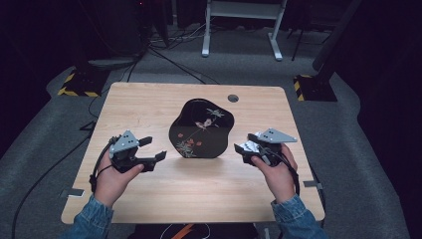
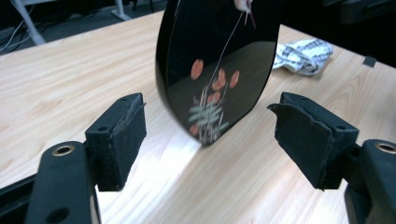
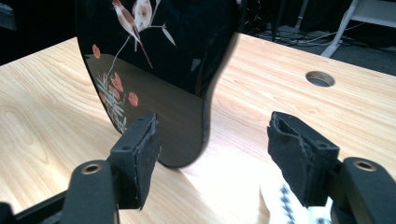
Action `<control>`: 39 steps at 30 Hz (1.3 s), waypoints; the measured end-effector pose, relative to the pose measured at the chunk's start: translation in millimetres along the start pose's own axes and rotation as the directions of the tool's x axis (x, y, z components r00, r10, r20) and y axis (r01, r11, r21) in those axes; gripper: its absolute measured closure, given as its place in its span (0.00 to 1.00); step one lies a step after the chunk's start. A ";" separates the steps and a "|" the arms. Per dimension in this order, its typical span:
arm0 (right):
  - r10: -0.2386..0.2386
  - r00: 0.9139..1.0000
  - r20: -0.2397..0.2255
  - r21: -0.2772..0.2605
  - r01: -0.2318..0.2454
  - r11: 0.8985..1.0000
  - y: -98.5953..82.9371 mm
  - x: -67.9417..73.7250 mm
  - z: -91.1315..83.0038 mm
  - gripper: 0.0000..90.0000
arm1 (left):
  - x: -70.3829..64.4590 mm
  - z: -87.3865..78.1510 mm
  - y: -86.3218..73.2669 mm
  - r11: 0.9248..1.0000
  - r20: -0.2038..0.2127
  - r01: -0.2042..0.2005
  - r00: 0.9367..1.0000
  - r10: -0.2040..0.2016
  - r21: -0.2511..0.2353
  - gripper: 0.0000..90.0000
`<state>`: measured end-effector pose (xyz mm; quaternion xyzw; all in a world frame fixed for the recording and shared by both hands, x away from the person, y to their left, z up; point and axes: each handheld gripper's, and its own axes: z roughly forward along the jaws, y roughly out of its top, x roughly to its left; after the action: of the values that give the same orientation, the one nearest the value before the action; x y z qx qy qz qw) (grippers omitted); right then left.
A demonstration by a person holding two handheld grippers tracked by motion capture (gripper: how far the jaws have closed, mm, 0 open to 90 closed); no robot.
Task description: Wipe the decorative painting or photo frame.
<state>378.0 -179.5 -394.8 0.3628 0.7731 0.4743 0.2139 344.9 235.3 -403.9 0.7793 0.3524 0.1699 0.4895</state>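
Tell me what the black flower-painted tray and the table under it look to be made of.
The black flower-painted tray looks like lacquered wood or glossy plastic; which, I cannot tell. Its surface mirrors light and carries painted orange blossoms and a bird. The table appears to be pale wood or wood-look laminate: grain lines run along it, with a soft satin sheen near the tray.

A light wooden table with rounded corners stands on grey carpet in a dim room, its top lit from above while everything beyond falls into near darkness. A round cable hole is cut near the table's far edge. Past it, a white-legged desk frame stands among loose cables trailing over the floor. Black bases edged with yellow-and-black hazard tape sit off both far corners. Dark equipment fills the back left.
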 end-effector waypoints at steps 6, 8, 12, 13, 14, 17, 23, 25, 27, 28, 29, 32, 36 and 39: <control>0.010 1.000 0.008 0.006 -0.010 1.000 -8.9 -5.9 -19.5 0.39 | 1.5 -14.5 -12.7 1.000 -0.011 -0.009 1.000 0.009 0.025 0.25; 0.010 1.000 0.013 0.019 -0.010 1.000 -14.3 -7.2 -25.7 0.39 | 2.8 -18.3 -17.5 0.999 -0.019 -0.018 1.000 0.019 0.034 0.24; 0.007 1.000 0.013 0.040 -0.008 0.999 -22.9 -10.1 -33.3 0.39 | 4.6 -23.2 -25.0 0.999 -0.016 -0.019 1.000 0.020 0.047 0.23; 0.010 1.000 0.015 0.047 -0.011 0.999 -26.1 -11.6 -36.2 0.39 | 5.7 -24.4 -27.7 0.998 -0.014 -0.019 1.000 0.020 0.054 0.23; 0.013 1.000 0.019 0.054 -0.014 0.998 -29.5 -13.4 -39.0 0.39 | 7.4 -25.2 -30.3 0.998 -0.017 -0.021 1.000 0.022 0.064 0.23; 0.029 0.999 0.039 0.086 -0.032 0.996 -39.8 -19.1 -45.0 0.39 | 12.2 -26.5 -38.5 0.996 -0.024 -0.010 1.000 0.013 0.089 0.22; 0.050 0.997 0.059 0.143 -0.058 0.988 -61.6 -28.8 -47.2 0.39 | 17.6 -27.0 -52.8 0.990 -0.037 -0.012 0.999 0.017 0.140 0.22; 0.056 0.996 0.066 0.159 -0.066 0.985 -66.5 -31.8 -47.0 0.39 | 20.6 -25.7 -58.9 0.987 -0.043 -0.003 0.999 0.010 0.160 0.22; 0.060 0.995 0.074 0.176 -0.072 0.982 -71.8 -35.4 -46.2 0.39 | 23.2 -23.9 -64.9 0.983 -0.053 -0.002 0.998 0.012 0.182 0.24; 0.063 0.995 0.076 0.183 -0.076 0.980 -74.5 -36.8 -45.5 0.39 | 24.5 -22.7 -68.0 0.980 -0.064 -0.003 0.998 0.017 0.201 0.25; 0.062 0.995 0.075 0.194 -0.076 0.978 -78.1 -39.1 -44.4 0.39 | 25.6 -22.2 -69.4 0.977 -0.068 -0.003 0.998 0.018 0.212 0.25; 0.062 0.994 0.088 0.218 -0.080 0.973 -86.4 -42.9 -41.5 0.39 | 29.0 -19.6 -74.0 0.974 -0.069 0.014 0.998 0.002 0.226 0.24; 0.065 0.993 0.096 0.235 -0.086 0.968 -94.8 -47.9 -38.0 0.39 | 31.1 -15.4 -80.7 0.964 -0.074 0.041 0.997 -0.022 0.263 0.22; 0.072 0.992 0.102 0.248 -0.095 0.964 -99.7 -50.2 -34.9 0.39 | 32.5 -12.5 -85.8 0.953 -0.081 0.062 0.996 -0.039 0.296 0.21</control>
<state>351.1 -266.5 -468.1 0.4408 0.8004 0.3635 0.1814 327.0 289.9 -476.5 0.8281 0.4117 0.1313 0.3572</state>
